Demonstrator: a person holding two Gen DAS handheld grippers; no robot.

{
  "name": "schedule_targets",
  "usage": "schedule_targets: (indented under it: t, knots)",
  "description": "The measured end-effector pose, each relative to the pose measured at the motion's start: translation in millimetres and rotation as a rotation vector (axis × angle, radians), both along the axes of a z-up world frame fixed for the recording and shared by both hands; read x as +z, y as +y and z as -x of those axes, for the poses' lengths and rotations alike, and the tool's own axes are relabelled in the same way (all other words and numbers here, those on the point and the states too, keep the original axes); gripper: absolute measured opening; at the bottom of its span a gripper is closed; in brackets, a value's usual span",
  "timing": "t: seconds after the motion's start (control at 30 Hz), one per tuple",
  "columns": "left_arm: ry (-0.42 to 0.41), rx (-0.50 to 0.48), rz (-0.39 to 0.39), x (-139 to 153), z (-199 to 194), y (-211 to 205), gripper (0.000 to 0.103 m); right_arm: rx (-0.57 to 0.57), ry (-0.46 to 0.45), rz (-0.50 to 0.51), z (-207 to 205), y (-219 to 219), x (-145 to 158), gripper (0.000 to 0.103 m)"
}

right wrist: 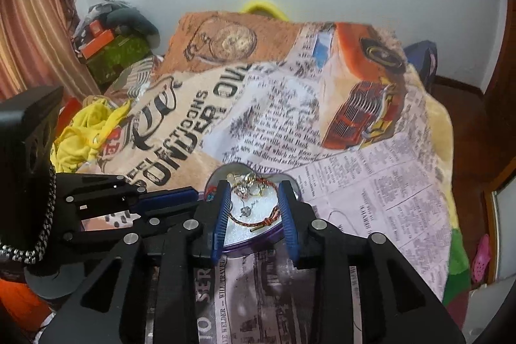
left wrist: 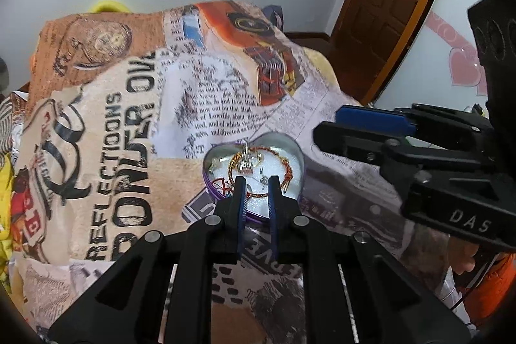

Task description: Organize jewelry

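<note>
A heart-shaped purple tin with a white lining lies on the printed blanket. Inside it are a red-and-gold braided bracelet, a silver pendant and some small pieces. My left gripper hovers at the tin's near-left rim with only a narrow slit between its fingers. Whether they pinch anything I cannot tell. My right gripper stands open over the tin. The bracelet lies below the gap, and the pads touch nothing.
The blanket with newspaper and car prints covers a bed. Yellow clothing and stacked boxes lie at its left. A wooden door stands at the right. An orange sleeve shows behind the right gripper.
</note>
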State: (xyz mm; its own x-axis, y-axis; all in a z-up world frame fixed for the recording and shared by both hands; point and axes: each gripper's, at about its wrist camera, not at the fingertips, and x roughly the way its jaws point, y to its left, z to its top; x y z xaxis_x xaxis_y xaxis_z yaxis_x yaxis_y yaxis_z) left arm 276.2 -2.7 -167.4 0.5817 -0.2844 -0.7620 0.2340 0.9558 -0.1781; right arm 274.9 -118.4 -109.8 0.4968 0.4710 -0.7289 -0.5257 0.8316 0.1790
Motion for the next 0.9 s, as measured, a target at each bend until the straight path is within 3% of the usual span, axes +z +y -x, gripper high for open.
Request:
schedule_targets:
  t: [0.23,0.47,0.67,0.73,0.8,0.83,0.9]
  knots:
    - [-0.149,0.063,-0.012,62,40,9,0.011,-0.041,-0.121,-0.039,32,-15,51,0.028]
    - [-0.391,0.117,-0.016,143,109,10,0.012,-0.114,-0.368,-0.116,101,-41,127,0.028]
    - [-0.6,0.165,-0.023,188,175,6,0.014,-0.18,-0.565,-0.182,173,-60,170,0.028]
    - [-0.646,0.174,-0.015,197,195,6,0.021,-0.205,-0.627,-0.181,196,-63,179,0.03]
    - [-0.685,0.186,-0.01,203,211,7,0.04,-0.219,-0.675,-0.168,215,-64,185,0.046]
    - [-0.708,0.198,-0.009,204,220,8,0.045,-0.237,-0.7,-0.168,224,-65,187,0.057]
    - [-0.739,0.219,-0.015,207,232,8,0.06,-0.262,-0.736,-0.174,237,-66,188,0.067]
